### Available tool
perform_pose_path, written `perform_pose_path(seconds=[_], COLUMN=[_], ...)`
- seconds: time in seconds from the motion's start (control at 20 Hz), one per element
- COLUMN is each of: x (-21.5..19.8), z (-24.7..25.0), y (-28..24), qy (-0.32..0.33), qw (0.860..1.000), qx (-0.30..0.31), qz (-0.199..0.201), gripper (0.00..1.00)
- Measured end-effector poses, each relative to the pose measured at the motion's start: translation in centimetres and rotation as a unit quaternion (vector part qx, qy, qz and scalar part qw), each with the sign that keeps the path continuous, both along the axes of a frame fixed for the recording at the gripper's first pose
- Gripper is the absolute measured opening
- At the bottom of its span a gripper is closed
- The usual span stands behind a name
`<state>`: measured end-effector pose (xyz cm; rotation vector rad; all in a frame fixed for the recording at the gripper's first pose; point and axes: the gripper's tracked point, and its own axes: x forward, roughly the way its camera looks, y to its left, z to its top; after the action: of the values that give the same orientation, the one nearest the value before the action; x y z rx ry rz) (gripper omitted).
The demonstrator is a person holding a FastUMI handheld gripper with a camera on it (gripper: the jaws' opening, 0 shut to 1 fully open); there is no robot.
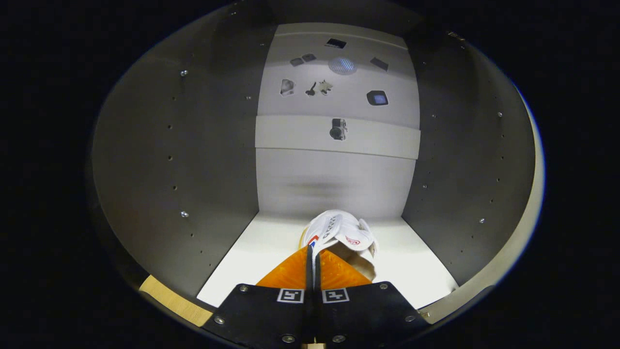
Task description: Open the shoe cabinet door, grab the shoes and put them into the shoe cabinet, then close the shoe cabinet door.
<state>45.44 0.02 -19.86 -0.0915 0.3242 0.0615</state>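
Note:
I am looking into the open shoe cabinet, with its grey side walls, white back panel and white floor. A white shoe with red and blue marks sits on the cabinet floor just ahead of my fingers, toe pointing to the back. My gripper has its orange fingers pressed together on the thin white edge of the shoe's collar. The shoe's heel part is hidden behind the fingers.
The left wall and right wall carry rows of small holes and screws. Stickers of small items mark the back panel. A pale wooden edge shows at the cabinet's front left. White floor lies free on both sides of the shoe.

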Motion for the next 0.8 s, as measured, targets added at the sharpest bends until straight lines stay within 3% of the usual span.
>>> perform_pose_path(seconds=[0.3,0.75,0.8], x=[1.1,1.4,1.4], z=[0.0,0.1,0.7], y=[-0.3,-0.2,0.0], qy=[-0.003,-0.009,-0.020], qw=[1.000,1.000,1.000], qx=[0.002,0.002,0.007], qz=[-0.010,-0.019,-0.019], gripper=[0.02,0.28,0.37])
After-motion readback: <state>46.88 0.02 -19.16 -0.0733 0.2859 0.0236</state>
